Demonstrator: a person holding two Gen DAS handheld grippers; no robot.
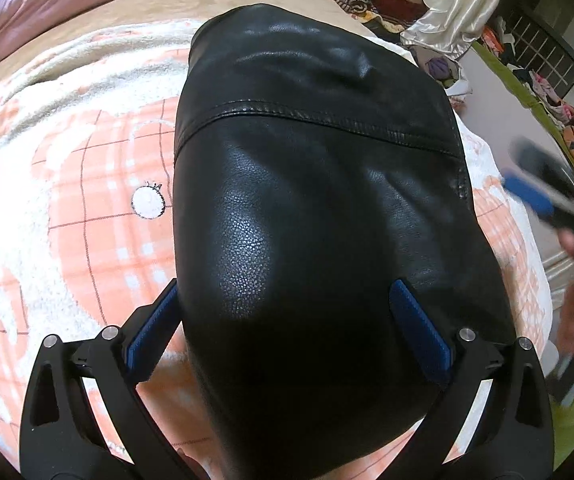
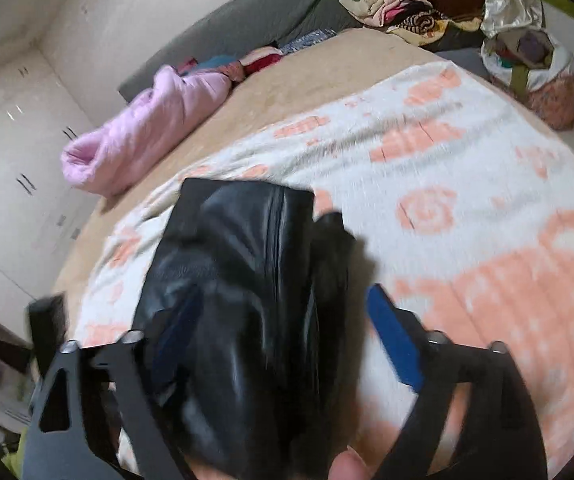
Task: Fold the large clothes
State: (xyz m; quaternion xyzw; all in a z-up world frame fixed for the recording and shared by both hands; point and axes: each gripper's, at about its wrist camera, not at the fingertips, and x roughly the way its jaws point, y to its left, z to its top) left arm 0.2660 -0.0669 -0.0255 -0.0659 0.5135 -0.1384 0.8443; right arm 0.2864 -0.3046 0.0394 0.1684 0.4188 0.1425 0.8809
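A black leather garment (image 1: 311, 208) lies folded into a compact block on the peach-and-white blanket (image 1: 67, 184). In the left wrist view my left gripper (image 1: 287, 320) is open, its blue pads (image 1: 421, 332) wide apart on either side of the garment's near end. In the right wrist view the same garment (image 2: 239, 280) lies under my right gripper (image 2: 283, 320), which is open; its right pad (image 2: 393, 332) is over the blanket (image 2: 467, 184) and its left pad is over the leather. The right gripper (image 1: 539, 196) also shows blurred at the right edge of the left wrist view.
A pink quilt (image 2: 143, 136) lies rolled at the far left of the beige bed (image 2: 307, 72). Piles of clothes (image 2: 399, 4) and a shiny cream fabric (image 1: 459, 4) sit beyond the bed. White cupboards (image 2: 11, 152) stand at left.
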